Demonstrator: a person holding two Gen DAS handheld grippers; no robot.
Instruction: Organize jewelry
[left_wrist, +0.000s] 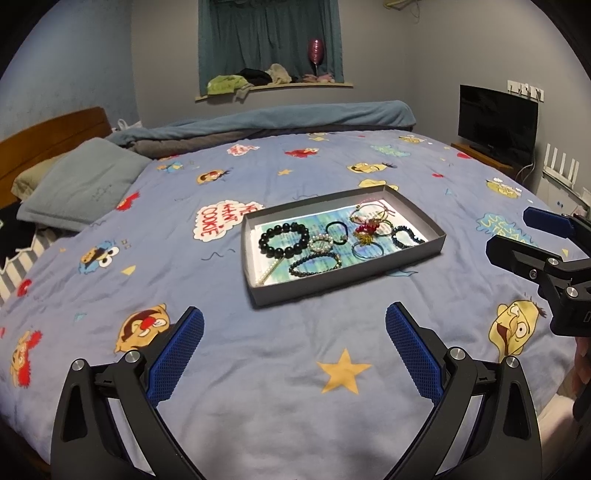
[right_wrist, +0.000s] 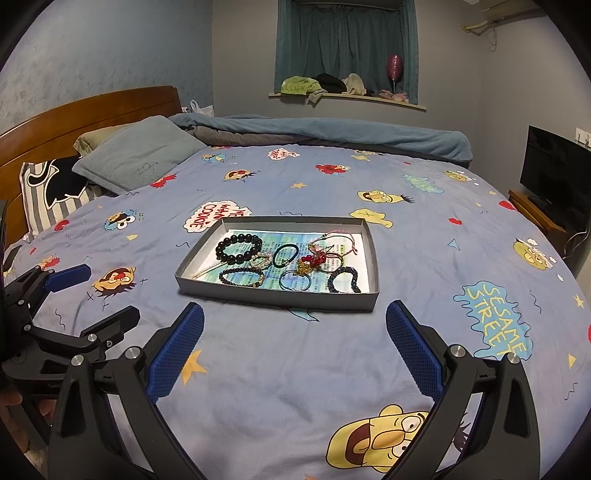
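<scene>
A shallow grey box (left_wrist: 347, 278) (right_wrist: 280, 300) lies on the bed and holds several bracelets. Among them are a large black bead bracelet (left_wrist: 283, 239) (right_wrist: 239, 248), a small pearl one (left_wrist: 323, 244), a dark bead one (left_wrist: 314, 264) (right_wrist: 242, 277), a black hair tie (right_wrist: 285, 254), a red and gold cluster (left_wrist: 367, 229) (right_wrist: 312, 263) and a clear ring (right_wrist: 294, 280). My left gripper (left_wrist: 294, 350) is open and empty, short of the box. My right gripper (right_wrist: 294, 350) is open and empty too. Each gripper shows in the other's view, the right (left_wrist: 524, 236) and the left (right_wrist: 96, 295).
The bed has a blue cartoon-print sheet (right_wrist: 332, 369). Pillows (right_wrist: 136, 153) and a wooden headboard (right_wrist: 85, 110) are at the left. A rolled blanket (right_wrist: 332, 136) lies along the far edge. A TV (left_wrist: 496, 118) stands at the right.
</scene>
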